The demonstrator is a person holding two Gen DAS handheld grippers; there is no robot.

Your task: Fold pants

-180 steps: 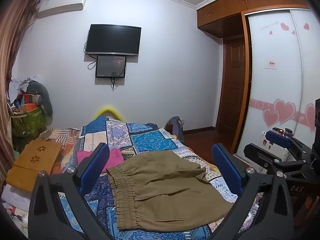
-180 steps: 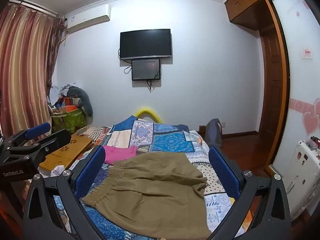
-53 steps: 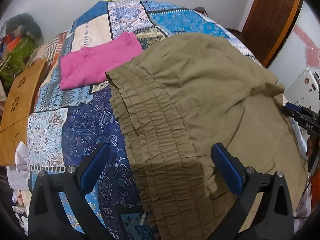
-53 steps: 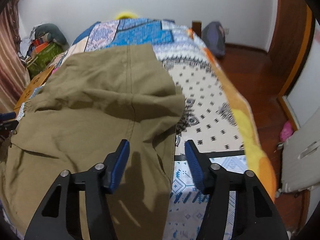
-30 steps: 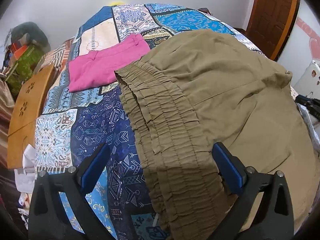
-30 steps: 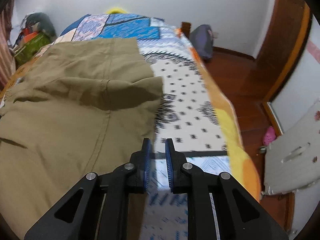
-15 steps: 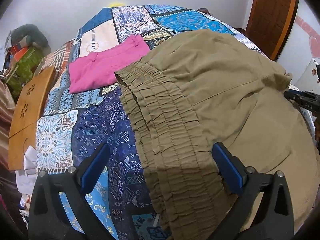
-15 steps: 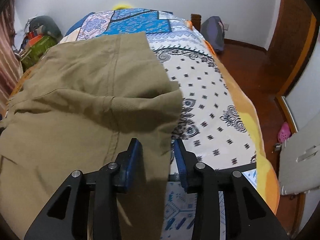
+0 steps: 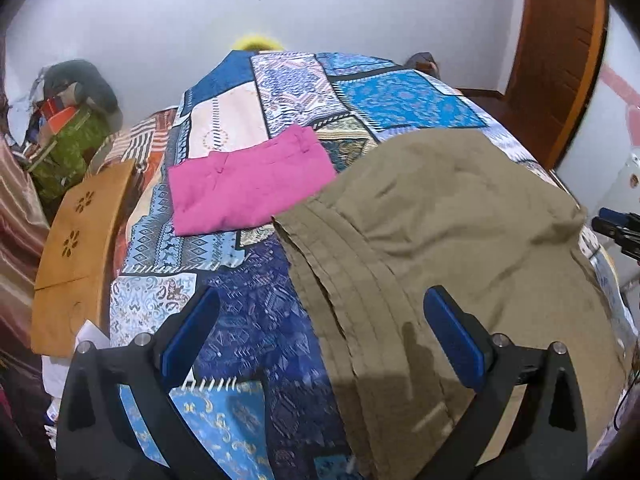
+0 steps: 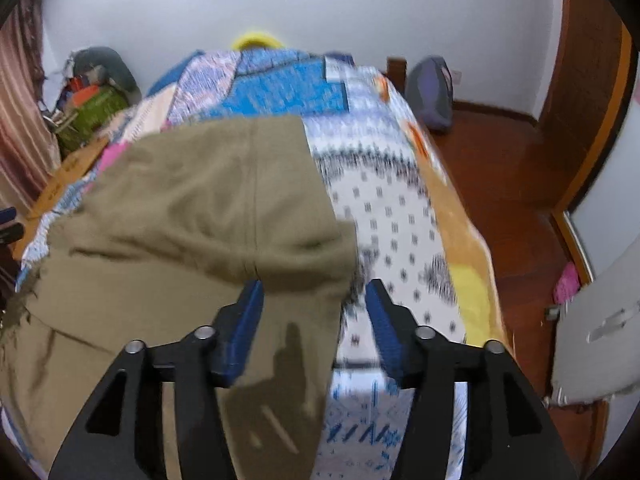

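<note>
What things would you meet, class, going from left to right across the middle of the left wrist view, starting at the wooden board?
Wooden board → pink folded garment → olive pants → tip of the right gripper at the picture's right edge.

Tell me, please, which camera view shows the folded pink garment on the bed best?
The left wrist view: the pink garment lies in full, sharp sight on the patchwork bedspread, beside the olive pants. The right wrist view shows only a blurred pink sliver behind the pants.
</note>
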